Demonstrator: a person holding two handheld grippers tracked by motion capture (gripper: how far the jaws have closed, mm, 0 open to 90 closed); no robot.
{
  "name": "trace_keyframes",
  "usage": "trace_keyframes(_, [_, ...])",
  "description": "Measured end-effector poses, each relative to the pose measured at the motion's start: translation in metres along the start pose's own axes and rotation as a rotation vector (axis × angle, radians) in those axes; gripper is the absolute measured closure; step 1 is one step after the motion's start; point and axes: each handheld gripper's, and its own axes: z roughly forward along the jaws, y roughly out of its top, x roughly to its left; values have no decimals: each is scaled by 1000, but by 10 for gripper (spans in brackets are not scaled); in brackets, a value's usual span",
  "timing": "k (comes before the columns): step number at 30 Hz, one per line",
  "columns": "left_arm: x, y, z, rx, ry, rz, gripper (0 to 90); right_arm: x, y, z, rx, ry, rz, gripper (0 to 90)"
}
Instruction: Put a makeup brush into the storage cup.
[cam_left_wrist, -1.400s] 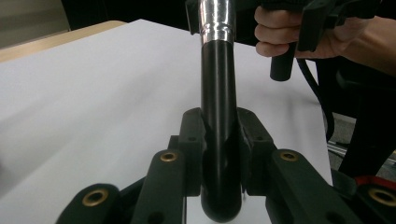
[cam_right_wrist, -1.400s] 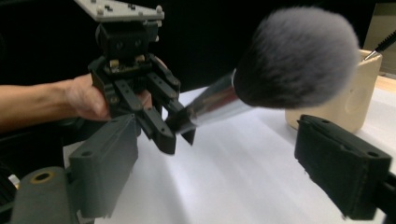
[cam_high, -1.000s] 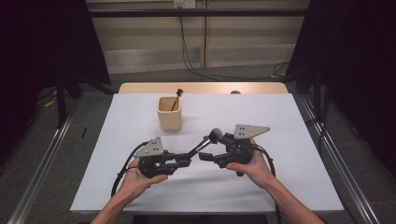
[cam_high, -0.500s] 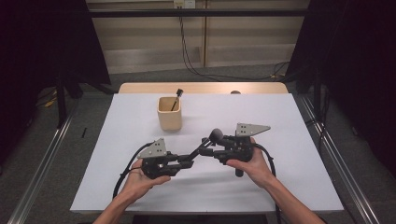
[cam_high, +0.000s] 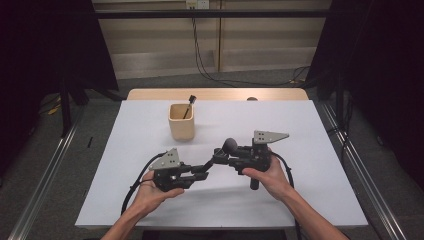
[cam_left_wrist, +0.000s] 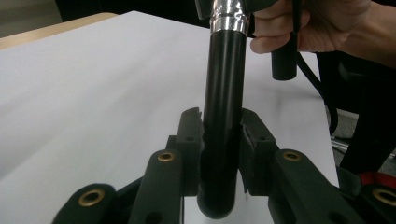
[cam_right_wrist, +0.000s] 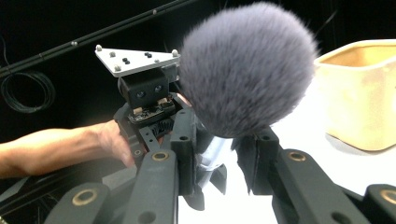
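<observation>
right gripper (cam_high: 223, 156) – jaws just closed | now clamped on makeup brush (cam_high: 220, 155) ferrule

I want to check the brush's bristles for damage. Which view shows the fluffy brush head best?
The right gripper view: the grey fluffy brush head stands close and sharp above that tool's jaws. The high view shows it as a small dark ball between the two tools. The left gripper view shows the black handle and silver ferrule, not the bristles.

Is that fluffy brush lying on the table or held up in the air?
Held up. The brush spans both claws: the left claw clamps its black handle, the right claw its silver collar.
</observation>
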Motion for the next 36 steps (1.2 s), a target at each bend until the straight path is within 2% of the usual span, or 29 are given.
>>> trace_keyframes(6, [1,0,0,-7,2,-21,706,1,1,1,-5,7,5,712])
trace_keyframes(16, [0,1,-3,-5,51,-26,497,0,4,-3,-7,-3,1,715])
trace_keyframes(22, [0,2,-10,-21,74,-45,423,0,4,-6,6,-7,-4,715])
trace_keyframes(32, [2,2,-25,-28,131,-69,167,1,8,-14,43,-23,-22,716])
trace_keyframes(34, [2,2,-29,-20,141,-70,144,1,9,-16,59,-23,-29,716])
trace_keyframes(36, [3,2,-32,-9,155,-102,69,1,10,-17,70,-17,-32,716])
